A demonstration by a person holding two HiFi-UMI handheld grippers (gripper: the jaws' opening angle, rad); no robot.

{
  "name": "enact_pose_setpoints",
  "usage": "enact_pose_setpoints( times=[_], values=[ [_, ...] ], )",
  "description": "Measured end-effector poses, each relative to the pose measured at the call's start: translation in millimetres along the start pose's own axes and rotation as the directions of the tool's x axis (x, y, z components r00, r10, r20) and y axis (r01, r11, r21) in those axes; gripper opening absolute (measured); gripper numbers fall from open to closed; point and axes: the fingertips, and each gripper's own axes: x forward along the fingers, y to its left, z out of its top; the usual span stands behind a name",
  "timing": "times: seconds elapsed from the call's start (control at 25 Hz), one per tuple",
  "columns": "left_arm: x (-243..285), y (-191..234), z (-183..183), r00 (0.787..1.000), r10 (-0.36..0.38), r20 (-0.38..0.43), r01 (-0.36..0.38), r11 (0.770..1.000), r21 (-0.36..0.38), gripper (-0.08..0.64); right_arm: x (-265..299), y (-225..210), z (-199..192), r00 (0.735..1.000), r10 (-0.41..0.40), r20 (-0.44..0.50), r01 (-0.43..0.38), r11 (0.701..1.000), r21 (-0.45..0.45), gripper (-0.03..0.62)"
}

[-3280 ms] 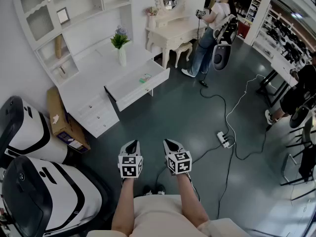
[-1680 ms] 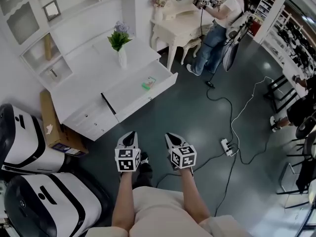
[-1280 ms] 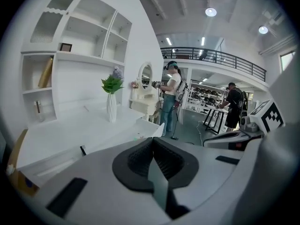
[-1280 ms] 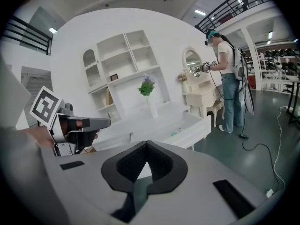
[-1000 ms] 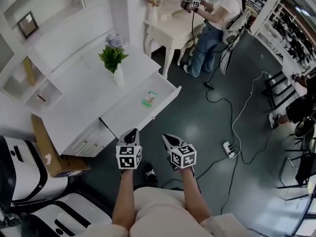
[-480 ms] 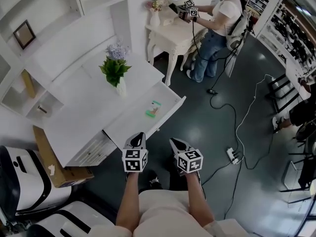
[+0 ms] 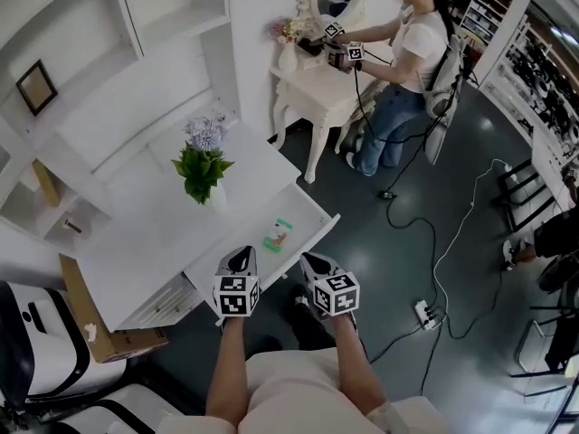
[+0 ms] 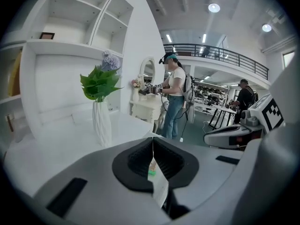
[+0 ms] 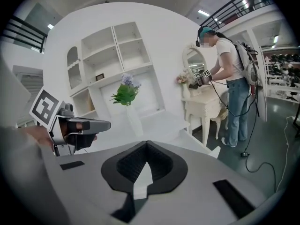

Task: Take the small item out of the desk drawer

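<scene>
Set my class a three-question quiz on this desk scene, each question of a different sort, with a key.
1. True or false: the desk drawer is pulled open.
2. Where does the small green item lie? A in the drawer; B on the desktop; C on the floor.
3. Fill in: the jaws of the left gripper are ____.
Key: 1 true; 2 A; 3 shut.
</scene>
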Motion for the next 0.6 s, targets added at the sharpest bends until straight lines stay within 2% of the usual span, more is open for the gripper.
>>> enact_pose_setpoints(
  times=[0.24,0.44,0.6],
  values=[
    [50,6,30,1.0,0.014,-0.012,-0.014,1.0,0.005,0.018,31,-41,41,1.0,0.016,0.026,-0.017,1.0,0.019,0.025],
    [84,11,39,0.999,0.035,-0.03,-0.036,0.999,-0.003,0.018,52,-67,50,0.999,0.034,0.007,-0.034,0.999,0.034,0.025],
    [110,5,45,0.999,0.029,-0.042,-0.029,0.999,-0.016,0.018,60,-82,52,0.997,0.067,-0.026,-0.068,0.998,-0.006,0.025]
  ],
)
